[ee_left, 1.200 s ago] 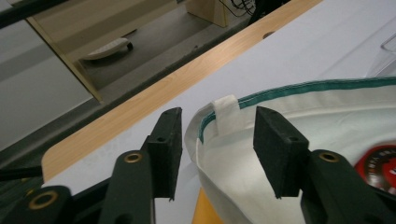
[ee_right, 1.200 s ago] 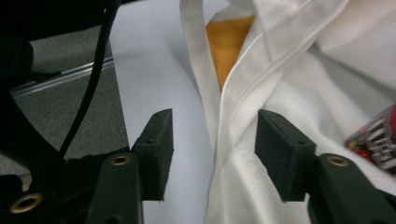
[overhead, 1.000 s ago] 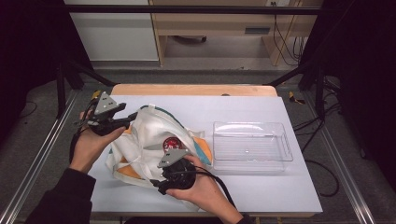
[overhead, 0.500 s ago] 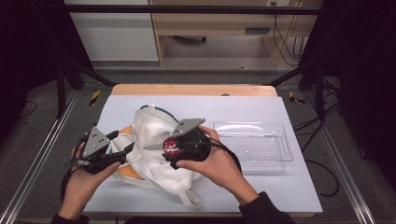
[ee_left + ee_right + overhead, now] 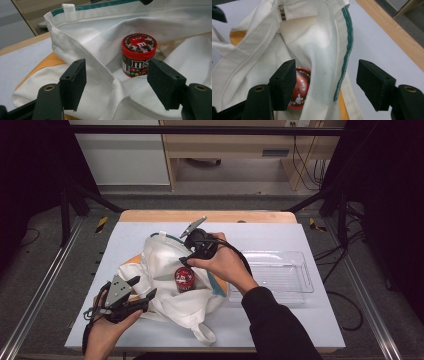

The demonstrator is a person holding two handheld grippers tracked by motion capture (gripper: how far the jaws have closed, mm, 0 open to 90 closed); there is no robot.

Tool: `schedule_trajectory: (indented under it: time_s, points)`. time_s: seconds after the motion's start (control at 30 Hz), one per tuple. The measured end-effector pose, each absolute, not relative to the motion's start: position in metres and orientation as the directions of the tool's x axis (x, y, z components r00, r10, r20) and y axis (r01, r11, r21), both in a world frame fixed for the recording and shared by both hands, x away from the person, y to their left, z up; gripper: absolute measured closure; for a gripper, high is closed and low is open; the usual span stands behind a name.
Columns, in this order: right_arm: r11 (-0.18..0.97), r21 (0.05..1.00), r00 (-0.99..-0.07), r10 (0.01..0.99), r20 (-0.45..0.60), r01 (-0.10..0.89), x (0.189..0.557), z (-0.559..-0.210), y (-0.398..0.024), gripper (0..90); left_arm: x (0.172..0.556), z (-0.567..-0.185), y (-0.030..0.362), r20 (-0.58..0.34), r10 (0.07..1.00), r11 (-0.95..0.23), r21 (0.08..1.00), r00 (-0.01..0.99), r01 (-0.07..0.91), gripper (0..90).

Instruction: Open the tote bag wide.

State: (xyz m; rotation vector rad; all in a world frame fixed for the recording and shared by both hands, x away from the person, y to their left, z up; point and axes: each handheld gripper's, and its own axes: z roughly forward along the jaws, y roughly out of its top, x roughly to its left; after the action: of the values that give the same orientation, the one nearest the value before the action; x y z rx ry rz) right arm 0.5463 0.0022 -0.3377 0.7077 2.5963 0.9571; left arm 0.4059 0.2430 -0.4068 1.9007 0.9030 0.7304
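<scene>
- Left gripper view puts our left gripper (image 5: 116, 86) low at the near edge of the white cloth bag (image 5: 100, 50); its jaws have just been opening and stand apart, with a fold of the bag's near wall lying between the pads, which do not press it.
- Beyond those pads stands one candy jar (image 5: 138, 57), red-lidded and upright, inside the bag's open mouth. We judge the jar is what we are after, and the low gripper is placed to hold the near wall down.
- Right gripper view looks down on the green-trimmed rim (image 5: 345, 50) of the bag, which runs between the pads of our right gripper (image 5: 325, 86); these jaws have just been closing somewhat, yet stand apart, clamped on nothing. The red lid shows beneath the left pad.
- From the high view, we reckon the right gripper (image 5: 189, 236) sits over the far rim to lift it, keeping the mouth wide.
- Outward, we count one bag, one jar, one clear plastic tray (image 5: 300, 287) just to the right of the bag, two grippers, all on one pale table (image 5: 320, 320).
</scene>
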Motion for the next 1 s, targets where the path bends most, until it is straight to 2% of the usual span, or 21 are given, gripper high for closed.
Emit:
schedule_trajectory:
  time_s: [0.23,0.5,0.73,0.83,1.0]
  points:
    - [0.706,0.595,-0.848,0.525,-0.077,0.383,0.557,-0.356,0.014,37.1,0.409,-0.417,0.239,0.136,0.814,-0.364,0.877,0.565,0.313,34.7]
    - [0.757,0.545,-0.845,0.512,-0.152,0.361,0.552,-0.362,0.020,54.0,0.409,-0.427,0.237,0.124,0.806,-0.366,0.873,0.579,0.323,46.4]
    - [0.782,0.516,-0.849,0.497,-0.180,0.349,0.550,-0.362,0.018,81.6,0.406,-0.431,0.239,0.120,0.811,-0.356,0.878,0.572,0.320,65.2]
    - [0.778,0.516,-0.844,0.506,-0.177,0.358,0.553,-0.362,0.015,84.6,0.407,-0.431,0.244,0.086,0.818,-0.327,0.884,0.569,0.335,72.0]
    - [0.751,0.549,-0.825,0.536,-0.179,0.368,0.561,-0.358,0.004,85.7,0.405,-0.429,0.247,0.095,0.816,-0.335,0.882,0.571,0.332,78.9]
